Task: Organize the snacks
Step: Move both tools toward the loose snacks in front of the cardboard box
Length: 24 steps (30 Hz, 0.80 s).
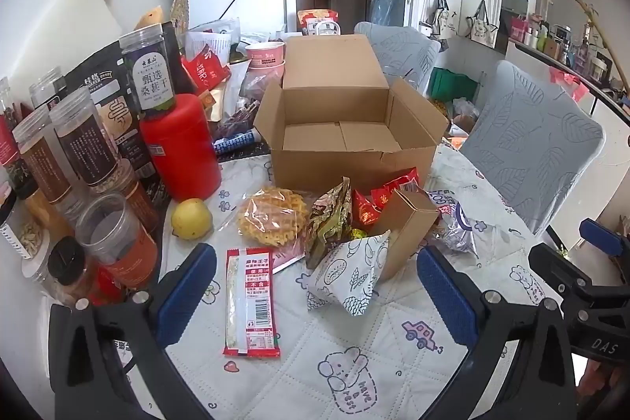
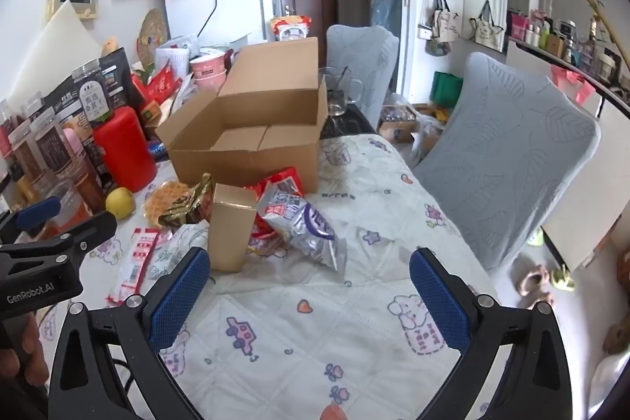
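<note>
On the quilted worktop (image 1: 393, 353), just in front of the open cardboard box (image 1: 346, 128), the snacks lay in a loose heap. Touching the box's front wall were red packets (image 1: 397, 184). Before them a small brown carton (image 1: 409, 227) lay tilted, with a gold-brown foil bag (image 1: 328, 219) to its left and a silver and purple bag (image 1: 458, 223) to its right. A clear-wrapped round waffle (image 1: 271, 219) lay left of the foil bag, and a white patterned pouch (image 1: 350, 274) leaned on the carton's near side. Nearer than the heap, apart from it, a long red and white packet (image 1: 250, 302) lay flat. The box stood empty, its lid flap raised at the back.

Left of the box stood a red canister (image 1: 181, 148) bearing a clear jar (image 1: 147, 69), beside more jars (image 1: 75, 144); their contents were hard to make out. A yellow fruit (image 1: 191, 217) sat near the canister's foot. Right of the box stood a chair with a grey leaf-patterned cover (image 1: 527, 144).

Left tongs (image 1: 315, 290) hung wide open above the long packet and the pouch, gripping nothing. Right tongs (image 2: 309, 298) were likewise spread wide over bare cloth, right of the heap, with nothing between the blue pads (image 2: 181, 294).
</note>
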{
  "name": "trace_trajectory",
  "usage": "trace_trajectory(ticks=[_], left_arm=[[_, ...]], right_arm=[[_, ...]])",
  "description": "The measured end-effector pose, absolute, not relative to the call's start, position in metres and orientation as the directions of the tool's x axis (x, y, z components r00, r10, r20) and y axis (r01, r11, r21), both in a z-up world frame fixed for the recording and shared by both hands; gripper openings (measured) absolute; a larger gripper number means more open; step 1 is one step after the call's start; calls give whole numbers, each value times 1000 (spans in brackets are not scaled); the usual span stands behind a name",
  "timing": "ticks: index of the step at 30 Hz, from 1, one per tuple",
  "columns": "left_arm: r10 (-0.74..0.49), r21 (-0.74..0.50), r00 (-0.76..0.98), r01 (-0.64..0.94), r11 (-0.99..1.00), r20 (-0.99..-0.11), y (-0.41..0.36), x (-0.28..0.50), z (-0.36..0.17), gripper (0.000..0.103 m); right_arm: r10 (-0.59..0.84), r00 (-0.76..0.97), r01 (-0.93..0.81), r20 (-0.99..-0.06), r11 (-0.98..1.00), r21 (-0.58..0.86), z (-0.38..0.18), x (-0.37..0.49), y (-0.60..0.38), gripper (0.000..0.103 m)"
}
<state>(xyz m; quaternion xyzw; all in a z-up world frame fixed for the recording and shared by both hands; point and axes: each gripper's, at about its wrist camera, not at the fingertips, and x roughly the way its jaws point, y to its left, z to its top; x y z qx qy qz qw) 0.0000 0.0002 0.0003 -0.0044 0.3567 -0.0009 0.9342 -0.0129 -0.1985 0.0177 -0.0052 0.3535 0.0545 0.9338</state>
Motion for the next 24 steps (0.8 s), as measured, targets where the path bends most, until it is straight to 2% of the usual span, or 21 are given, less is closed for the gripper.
trace_trajectory(ticks=[24], left_arm=[[-38,-18,754,34,999,-656,0,-3,4,103]], right_arm=[[83,742,-80,-666,996,35,15,-13,-203,103]])
